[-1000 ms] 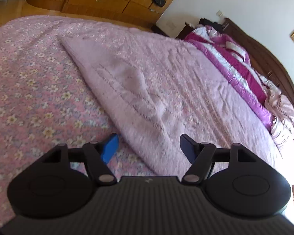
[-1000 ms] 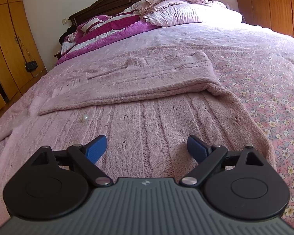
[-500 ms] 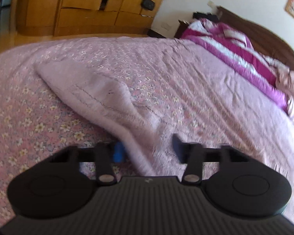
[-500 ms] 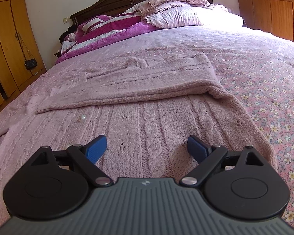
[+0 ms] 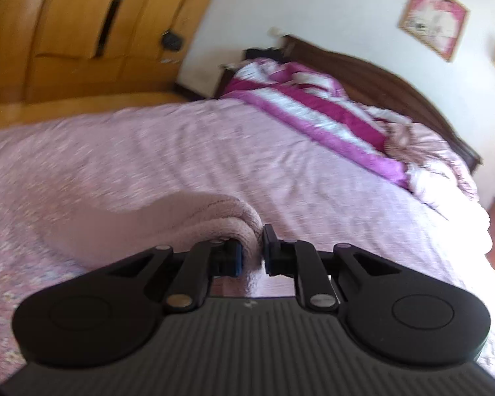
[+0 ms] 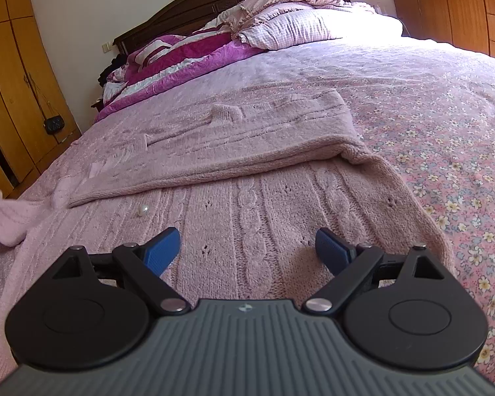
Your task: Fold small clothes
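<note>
A pink cable-knit sweater point(image 6: 264, 204) lies flat on the bed, its far half folded over itself point(image 6: 247, 132). My right gripper point(image 6: 247, 247) is open and hovers low over the near part of the knit, holding nothing. My left gripper point(image 5: 251, 252) is shut on a lifted edge of the same pink sweater point(image 5: 194, 221), which bunches up and drapes over the left finger. That lifted end also shows at the left edge of the right wrist view point(image 6: 6, 217). A small white pearl button point(image 6: 144, 210) lies on the knit.
The bed has a pink floral cover point(image 6: 445, 125). A magenta striped quilt point(image 5: 313, 112) and pillows point(image 6: 297, 23) are piled at the dark headboard point(image 6: 214, 0). Wooden wardrobes point(image 5: 82, 26) stand beside the bed, a dresser point(image 6: 462, 10) on the other side.
My left gripper closed on the sweater's edge and lifted it, swinging toward the headboard; the view is blurred by motion. The right gripper stayed nearly still and open.
</note>
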The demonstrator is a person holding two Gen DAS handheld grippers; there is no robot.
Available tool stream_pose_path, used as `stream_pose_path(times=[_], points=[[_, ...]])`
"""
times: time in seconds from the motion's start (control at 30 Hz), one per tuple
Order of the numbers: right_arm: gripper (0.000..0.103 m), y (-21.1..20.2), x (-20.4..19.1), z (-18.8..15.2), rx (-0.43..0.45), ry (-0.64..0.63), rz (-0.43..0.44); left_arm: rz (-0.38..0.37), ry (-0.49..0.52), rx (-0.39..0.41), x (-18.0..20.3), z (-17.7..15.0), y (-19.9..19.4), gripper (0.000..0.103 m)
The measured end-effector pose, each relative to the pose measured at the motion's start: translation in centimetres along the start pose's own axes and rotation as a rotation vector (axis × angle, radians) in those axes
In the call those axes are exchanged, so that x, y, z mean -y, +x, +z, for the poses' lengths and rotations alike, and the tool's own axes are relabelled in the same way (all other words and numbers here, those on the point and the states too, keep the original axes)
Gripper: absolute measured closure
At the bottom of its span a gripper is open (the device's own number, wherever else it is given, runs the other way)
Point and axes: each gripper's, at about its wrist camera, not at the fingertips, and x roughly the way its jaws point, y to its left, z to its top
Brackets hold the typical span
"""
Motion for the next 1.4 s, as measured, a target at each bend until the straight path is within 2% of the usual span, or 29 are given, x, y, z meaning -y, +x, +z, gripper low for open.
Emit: stream_pose_path(times=[0.2,0.33,0.43,0.63,0.9,1.07,1.27,1.4], points=[[0.010,-0.5,0.7,-0.1,0.010,0.028,0.007,-0.167,0.024,0.015,5.3,-1.0,-1.9,0.089],[0.010,-0.9,1.2,-0.1,0.018,0.038,0.014,-0.243,0.046,-0.015,8.5,-2.8,-2.8,0.089],[0.010,-1.2,1.5,-0.2,0.021,0.046,0.018,-0.272,0.066,-0.055,10.4,-4.6,-3.0,0.089],[0.010,-1.2,1.7,-0.4,0.023,0.053,0.023,-0.279,0.145,-0.151,13.1,-9.4,-3.4,0.089],[0.010,-1.2,1.6,-0.6,0.020,0.047,0.029,-0.234,0.360,-0.239,15.0,-14.7,-3.3,0.087],[0.010,-1.0,1.5,-0.4,0.012,0.051,0.035,-0.247,0.378,-0.309,14.7,-16.0,-3.7,0.051],[0.010,-1.1,0.5,0.4,-0.017,0.059,0.079,-0.217,0.477,-0.304,14.7,-16.2,-5.5,0.049],[0.010,-1.0,-1.3,1.3,-0.036,0.026,0.141,-0.181,0.466,-0.306,13.6,-15.7,-6.4,0.049]])
